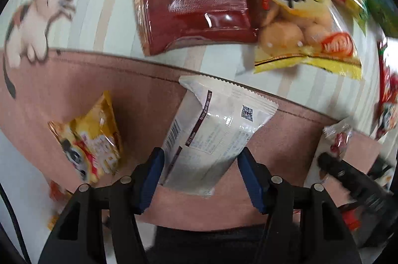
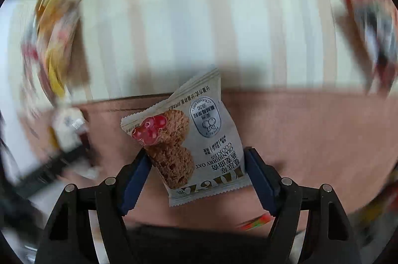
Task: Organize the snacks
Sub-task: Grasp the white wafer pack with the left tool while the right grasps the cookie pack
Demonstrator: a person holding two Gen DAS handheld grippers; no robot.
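Cookie packet (image 2: pixel 199 139) clamped in right hand-held gripper (image 2: pixel 196 172); white packet (image 1: pixel 211 134) clamped in left hand-held gripper (image 1: pixel 201 179).

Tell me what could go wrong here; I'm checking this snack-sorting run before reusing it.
1. The left gripper has the white packet only by its lower end; it could swing or slip.
2. The cookie packet sits tilted in the right gripper and may twist out.
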